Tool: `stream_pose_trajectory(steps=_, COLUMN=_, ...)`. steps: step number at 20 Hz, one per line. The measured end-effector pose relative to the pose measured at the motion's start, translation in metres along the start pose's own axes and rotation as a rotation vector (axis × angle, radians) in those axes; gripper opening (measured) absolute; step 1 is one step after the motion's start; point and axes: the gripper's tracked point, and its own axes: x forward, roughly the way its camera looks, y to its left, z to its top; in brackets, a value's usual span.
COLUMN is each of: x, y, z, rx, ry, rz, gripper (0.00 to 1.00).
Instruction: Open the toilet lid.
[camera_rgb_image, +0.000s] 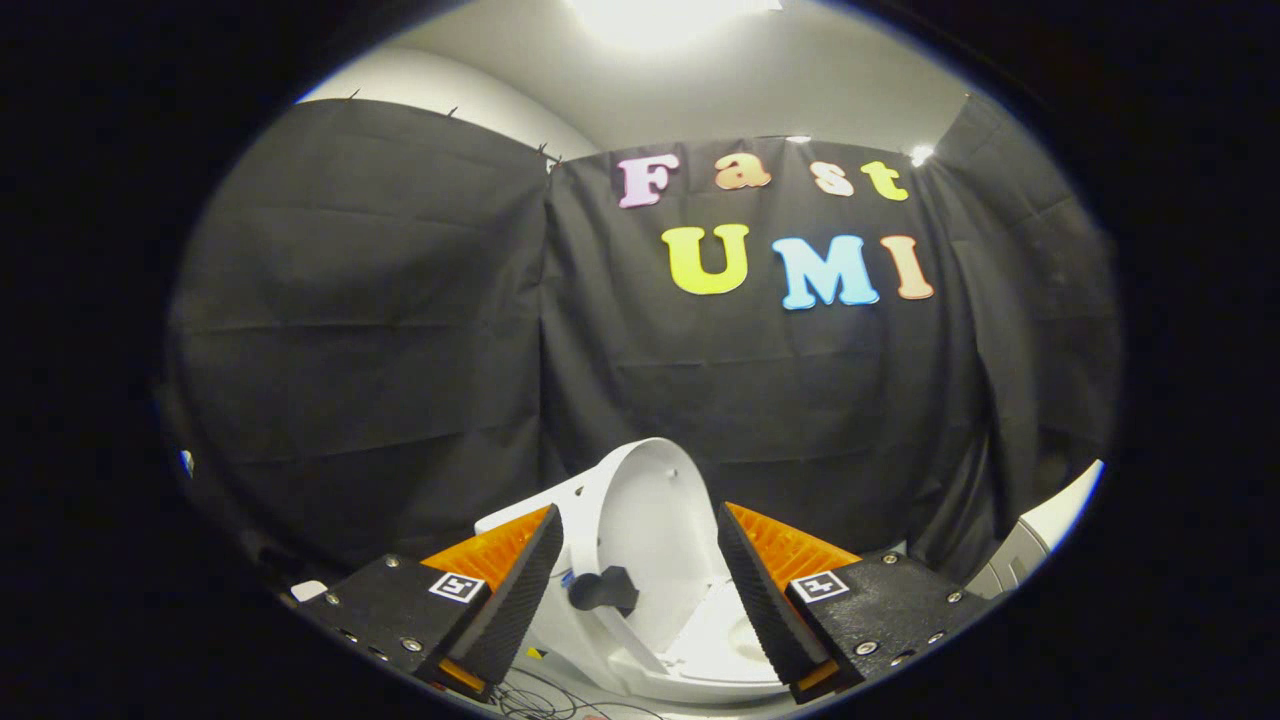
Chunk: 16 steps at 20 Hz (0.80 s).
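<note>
Toilet lid (655, 510) stands raised, about upright over the toilet (700, 650), seen between and just beyond the fingers. Gripper (640, 590) fingers apart, holding nothing, clear of the lid. Judged: opening looks done; only drawing back seems left
</note>
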Motion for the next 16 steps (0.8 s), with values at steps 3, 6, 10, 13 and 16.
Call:
stream_pose_trajectory(steps=3, x=-0.015, y=-0.057, z=0.009, rx=-0.018, ry=-0.026, rz=-0.064, gripper=0.95)
stream_pose_trajectory(steps=6, x=-0.036, y=-0.102, z=0.016, rx=-0.023, ry=-0.052, rz=-0.111, gripper=0.95)
stream_pose_trajectory(steps=10, x=-0.061, y=-0.163, z=0.027, rx=-0.034, ry=-0.077, rz=-0.185, gripper=0.95)
stream_pose_trajectory(steps=13, x=-0.087, y=-0.205, z=0.015, rx=-0.009, ry=-0.038, rz=-0.243, gripper=0.95)
stream_pose_trajectory(steps=16, x=-0.123, y=-0.244, z=0.024, rx=-0.005, ry=-0.068, rz=-0.325, gripper=0.95)
